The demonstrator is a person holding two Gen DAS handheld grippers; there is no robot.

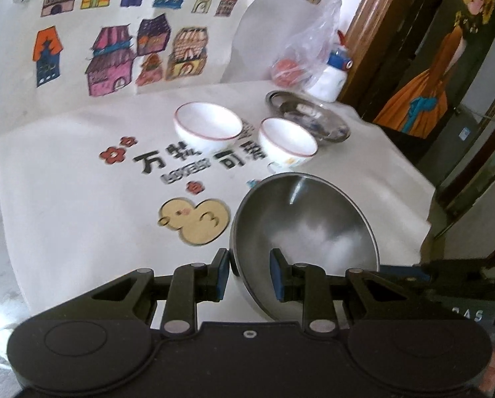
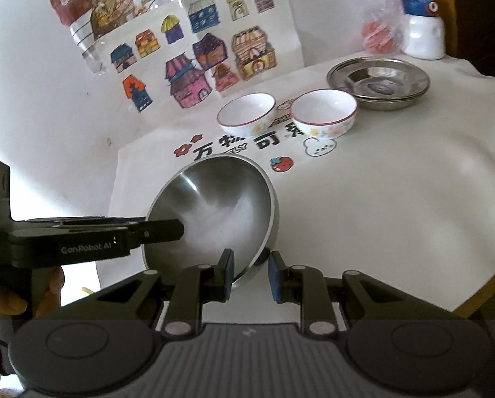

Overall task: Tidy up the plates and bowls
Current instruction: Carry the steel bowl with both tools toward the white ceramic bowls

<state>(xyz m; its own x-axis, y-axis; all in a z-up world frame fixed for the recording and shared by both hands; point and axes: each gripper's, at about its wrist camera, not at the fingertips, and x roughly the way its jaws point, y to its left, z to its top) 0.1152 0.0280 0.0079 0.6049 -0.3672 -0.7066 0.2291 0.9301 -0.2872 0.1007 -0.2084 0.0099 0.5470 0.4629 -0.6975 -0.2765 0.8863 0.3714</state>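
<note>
A steel bowl [image 1: 305, 229] is tilted above the white cloth, held at its rim by both grippers. My left gripper [image 1: 250, 273] straddles the bowl's near rim, one pad inside and one outside; it also shows from the side in the right wrist view [image 2: 161, 230]. My right gripper [image 2: 250, 273] straddles the bowl's lower right rim [image 2: 214, 212]. Two white ceramic bowls [image 2: 247, 114] [image 2: 323, 112] stand side by side further back. Stacked steel plates [image 2: 378, 81] sit behind them at the right.
A white bottle with a blue cap [image 2: 423, 23] and a clear plastic bag [image 2: 380, 26] stand at the back right. Children's house drawings [image 2: 197, 56] lean at the back. The table edge [image 2: 463, 298] drops off at the right.
</note>
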